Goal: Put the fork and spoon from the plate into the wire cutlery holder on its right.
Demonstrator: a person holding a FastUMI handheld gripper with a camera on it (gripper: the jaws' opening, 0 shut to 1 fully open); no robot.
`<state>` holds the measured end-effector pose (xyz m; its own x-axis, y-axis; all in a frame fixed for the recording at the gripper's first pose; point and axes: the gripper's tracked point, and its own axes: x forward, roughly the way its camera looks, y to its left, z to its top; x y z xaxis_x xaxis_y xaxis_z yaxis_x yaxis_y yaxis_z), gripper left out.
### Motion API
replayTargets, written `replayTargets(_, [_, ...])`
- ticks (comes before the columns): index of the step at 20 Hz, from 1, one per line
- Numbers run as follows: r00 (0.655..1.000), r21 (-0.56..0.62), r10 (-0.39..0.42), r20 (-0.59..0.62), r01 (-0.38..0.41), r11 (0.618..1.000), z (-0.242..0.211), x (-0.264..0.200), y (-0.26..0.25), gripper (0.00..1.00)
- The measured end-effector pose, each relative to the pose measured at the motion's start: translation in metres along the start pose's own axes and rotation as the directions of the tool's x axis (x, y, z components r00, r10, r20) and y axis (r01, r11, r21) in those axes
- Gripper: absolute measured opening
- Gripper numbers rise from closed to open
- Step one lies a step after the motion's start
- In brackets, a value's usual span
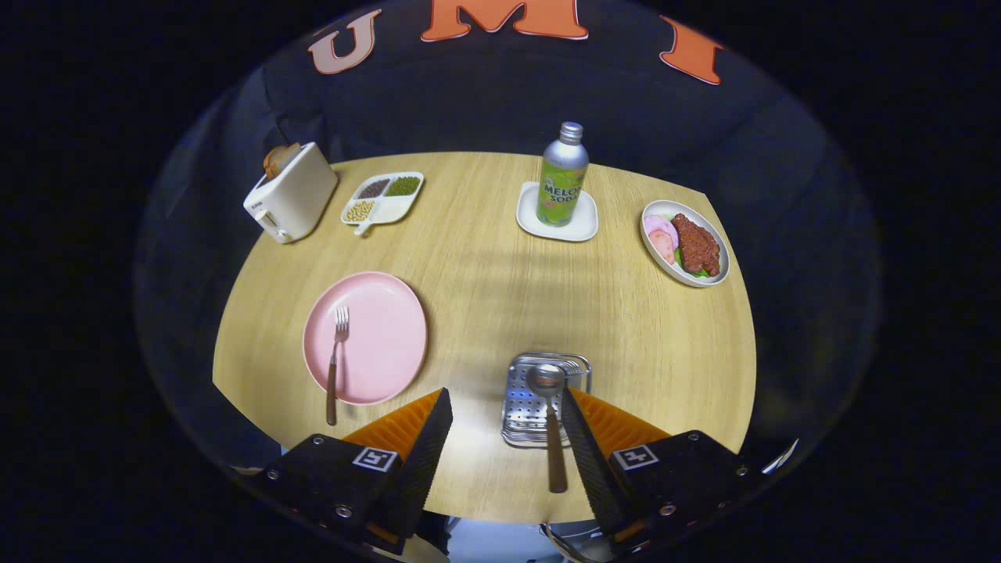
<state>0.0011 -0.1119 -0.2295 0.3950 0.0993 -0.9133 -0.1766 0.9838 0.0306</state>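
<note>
Far left: white toaster (291, 192) with bread in its slot, then a white divided dish of beans (382, 198); nearer, a round pink plate (383, 344) with the brown-handled metal fork (336, 361) on its left side, handle overhanging the rim onto the wooden table (485, 289). Gripper (507, 446) fingers spread wide, pinching nothing; the brown-handled metal spoon (550, 422) stands in the wire cutlery holder (541, 399), beside the right finger (590, 453). Beyond: green soda bottle (563, 176) on a white square coaster (557, 223), white oval plate of meat and sliced veg (685, 242) far right.
</note>
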Motion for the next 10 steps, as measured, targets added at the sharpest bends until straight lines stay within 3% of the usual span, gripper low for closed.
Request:
replayTargets(3, [0.993, 0.028, 0.038, 0.11, -0.041, 0.999, 0.01, 0.004, 0.035, 0.97])
replayTargets(10, [0.963, -0.003, 0.104, 0.25, -0.107, 0.994, 0.012, 0.02, 0.117, 0.98])
